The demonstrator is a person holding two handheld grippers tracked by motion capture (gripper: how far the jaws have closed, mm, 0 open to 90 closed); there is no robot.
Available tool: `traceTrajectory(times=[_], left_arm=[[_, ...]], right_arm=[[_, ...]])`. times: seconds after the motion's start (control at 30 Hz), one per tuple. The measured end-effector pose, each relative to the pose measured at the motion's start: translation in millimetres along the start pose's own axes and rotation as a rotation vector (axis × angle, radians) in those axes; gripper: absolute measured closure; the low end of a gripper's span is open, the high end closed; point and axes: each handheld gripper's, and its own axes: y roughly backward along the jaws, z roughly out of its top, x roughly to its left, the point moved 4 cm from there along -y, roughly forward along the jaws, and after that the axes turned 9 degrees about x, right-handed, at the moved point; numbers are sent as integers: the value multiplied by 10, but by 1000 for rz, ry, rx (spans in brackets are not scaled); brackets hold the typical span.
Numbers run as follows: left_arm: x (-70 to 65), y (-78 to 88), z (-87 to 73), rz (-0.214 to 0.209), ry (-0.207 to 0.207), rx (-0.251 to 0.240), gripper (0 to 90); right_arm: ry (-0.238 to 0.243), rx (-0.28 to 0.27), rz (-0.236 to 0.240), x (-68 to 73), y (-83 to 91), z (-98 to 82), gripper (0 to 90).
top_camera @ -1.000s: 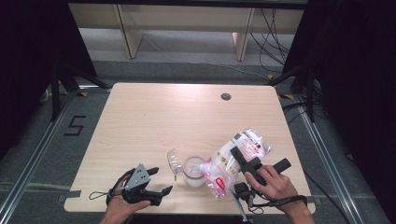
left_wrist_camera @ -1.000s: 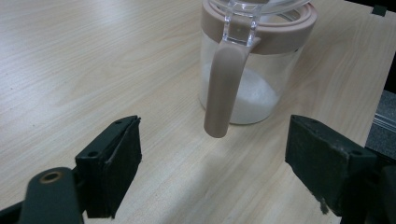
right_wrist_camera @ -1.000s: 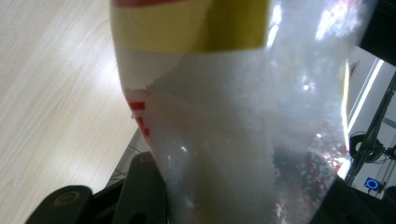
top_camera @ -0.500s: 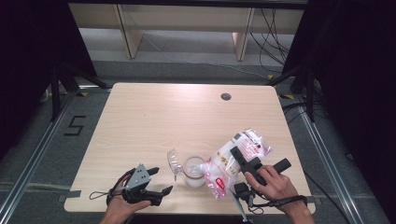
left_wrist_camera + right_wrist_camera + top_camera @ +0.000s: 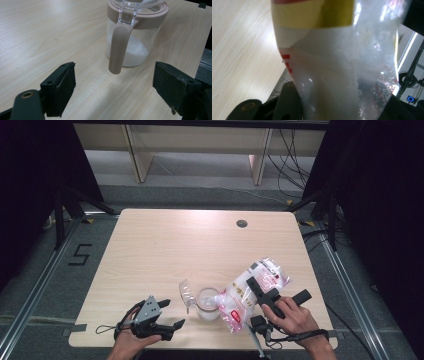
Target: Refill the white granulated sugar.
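**My count of the table: one of most things, two grippers**

From my station I count one wooden table [image 5: 165, 250]. On it I see one clear jar [image 5: 207, 302] with white grains inside, carrying one pinkish handle [image 5: 118, 47] and one hinged clear lid [image 5: 187, 292]. I count one plastic bag [image 5: 252, 287] of white grains. I have two grippers: one left gripper [image 5: 170, 315], one right gripper [image 5: 260, 287]. One dark round hole [image 5: 242, 223] sits in the tabletop.

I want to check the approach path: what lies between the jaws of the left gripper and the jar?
Only bare wooden table. In the left gripper view the left gripper is open, and the jar stands ahead, handle toward it.
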Motion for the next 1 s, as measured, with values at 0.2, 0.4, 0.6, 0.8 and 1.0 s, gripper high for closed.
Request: traceTrajectory(times=[0.2,0.4,0.6,0.8,1.0], left_arm=[[1,-1,-1,1,0,0,180],[0,-3,-2,2,-1,-1,180],[-1,-4,-3,2,1,1,180],[1,-1,-2,1,0,-1,180],[1,-1,-1,2,-1,-1,180]], right_arm=[[7,1,-5,-18,4,-7,629],[-21,14,-1,-20,17,-13,630],[-17,11,-5,-34,17,-14,631],[-13,10,1,-43,4,-9,631],[-2,6,-4,-50,-3,0,633]])
